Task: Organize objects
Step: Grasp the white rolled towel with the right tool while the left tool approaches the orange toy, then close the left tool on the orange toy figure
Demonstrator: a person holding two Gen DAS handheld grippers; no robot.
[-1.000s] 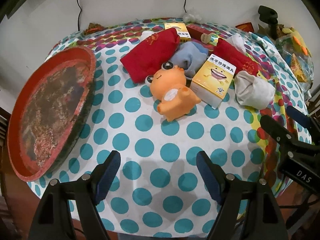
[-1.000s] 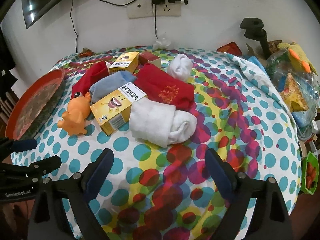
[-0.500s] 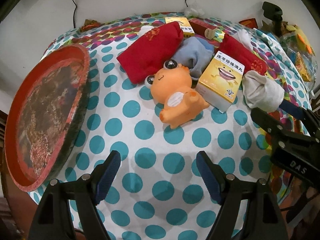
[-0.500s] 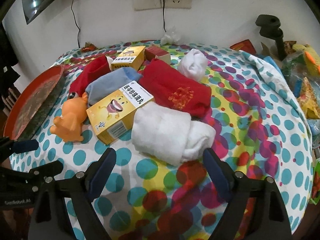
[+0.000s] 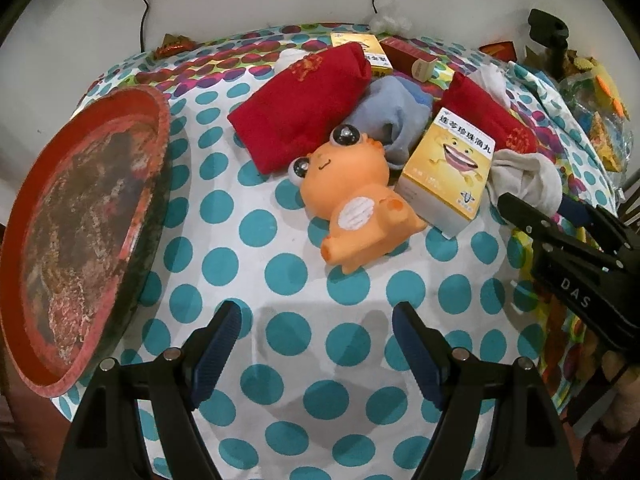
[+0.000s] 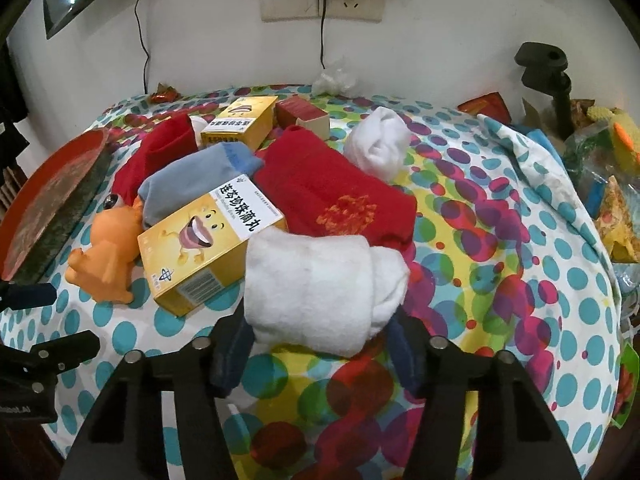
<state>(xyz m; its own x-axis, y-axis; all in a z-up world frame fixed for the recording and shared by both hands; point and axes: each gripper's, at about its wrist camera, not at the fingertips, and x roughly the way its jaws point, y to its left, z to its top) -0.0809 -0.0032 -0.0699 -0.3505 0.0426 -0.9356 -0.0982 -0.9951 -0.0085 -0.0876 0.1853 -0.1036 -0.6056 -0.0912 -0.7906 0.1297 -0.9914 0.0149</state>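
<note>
Right hand-held gripper (image 6: 316, 344): jaws have just been closing, and they now pinch the near end of the rolled white sock (image 6: 320, 284) — blue pads press both of its sides. The sock lies on the dotted surface (image 6: 500, 320), centre of the right wrist view. At its 10 o'clock, touching, a yellow box (image 6: 200, 248) with a laughing face. At 12 o'clock, a red cloth bundle (image 6: 332, 196) partly under the sock's far edge. Further at 12 to 1 o'clock, a second white sock ball (image 6: 378, 146), apart from the first.

Left hand-held gripper (image 5: 316, 344): jaws stand wide apart, nothing between them, above bare dotted cloth. At its 12 o'clock, an orange frog toy (image 5: 356, 200) lies on its side — touching the yellow box at its 2 o'clock. Behind the toy, another red cloth bundle (image 5: 304, 100) and a grey-blue sock (image 5: 392, 116). At 9 o'clock, a round red tray (image 5: 80, 220) at the surface edge, tilted.
</note>
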